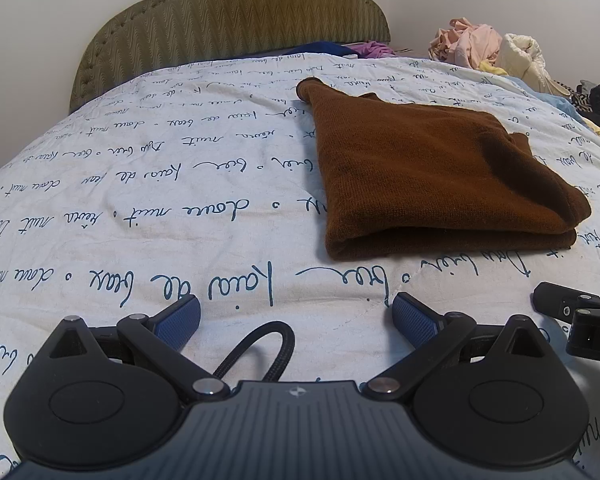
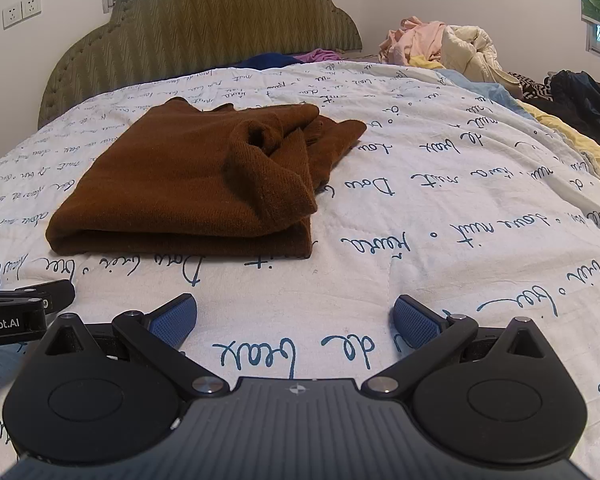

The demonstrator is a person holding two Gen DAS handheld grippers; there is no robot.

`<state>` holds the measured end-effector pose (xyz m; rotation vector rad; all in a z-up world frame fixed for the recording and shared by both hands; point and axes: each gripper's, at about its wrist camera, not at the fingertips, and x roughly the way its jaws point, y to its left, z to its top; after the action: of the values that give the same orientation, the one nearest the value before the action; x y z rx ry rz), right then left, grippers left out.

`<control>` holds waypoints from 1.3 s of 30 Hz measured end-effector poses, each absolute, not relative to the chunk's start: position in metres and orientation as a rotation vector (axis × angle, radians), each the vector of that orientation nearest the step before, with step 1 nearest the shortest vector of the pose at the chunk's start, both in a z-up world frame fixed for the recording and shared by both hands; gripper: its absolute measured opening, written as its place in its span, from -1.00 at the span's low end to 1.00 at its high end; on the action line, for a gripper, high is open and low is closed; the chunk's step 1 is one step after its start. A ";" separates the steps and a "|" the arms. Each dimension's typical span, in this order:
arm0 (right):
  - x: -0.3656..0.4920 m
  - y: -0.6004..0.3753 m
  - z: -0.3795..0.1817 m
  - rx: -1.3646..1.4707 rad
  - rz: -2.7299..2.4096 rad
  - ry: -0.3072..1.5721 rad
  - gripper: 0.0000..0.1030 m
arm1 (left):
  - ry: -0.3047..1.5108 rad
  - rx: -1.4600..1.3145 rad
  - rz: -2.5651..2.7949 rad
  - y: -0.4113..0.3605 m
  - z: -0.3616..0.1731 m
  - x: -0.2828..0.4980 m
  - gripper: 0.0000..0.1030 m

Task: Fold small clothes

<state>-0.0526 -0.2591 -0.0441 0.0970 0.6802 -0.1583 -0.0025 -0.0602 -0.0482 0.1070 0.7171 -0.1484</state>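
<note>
The left gripper (image 1: pixel 296 320) sits at the bottom centre of the left wrist view with its jaws spread wide. Its two blue-padded fingers (image 1: pixel 178 320) stand well apart, holding nothing, with only the white quilt (image 1: pixel 140 240) showing between them. Whether the pads touch the quilt cannot be told. A black braided cable (image 1: pixel 256 354) loops up from the gripper body between the fingers.

The brown sweater (image 1: pixel 420 176) lies folded on the quilt, in the centre right of that view, above and to the right of the left gripper and apart from its fingers. Its near folded edge faces the camera, showing stacked layers.

In the right wrist view, the right gripper (image 2: pixel 296 320) is likewise at the bottom centre, its jaws wide apart and gripping nothing. Its blue fingers (image 2: pixel 416 322) frame bare quilt (image 2: pixel 460 200) printed with blue script. The brown sweater (image 2: pixel 196 184) lies in the centre left of this view, above and to the left of the gripper, with a sleeve cuff bunched on top and another piece trailing toward the upper right.

At the far edge of the bed, a green padded headboard (image 2: pixel 220 16) fills the upper centre, and a heap of pale clothes (image 2: pixel 440 44) sits at the upper right.
</note>
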 end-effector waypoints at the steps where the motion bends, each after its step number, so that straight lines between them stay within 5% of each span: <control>1: -0.053 -0.259 -0.044 0.097 -0.158 0.680 1.00 | 0.717 0.107 -0.148 -0.060 -0.048 -0.002 1.00; 39: -0.050 -0.254 -0.045 0.066 -0.171 0.693 1.00 | 0.716 0.103 -0.151 -0.060 -0.049 -0.002 1.00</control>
<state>-0.0503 -0.2541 -0.0455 0.0660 0.6932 -0.1707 -0.0023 -0.0597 -0.0488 0.1030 0.7164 -0.1509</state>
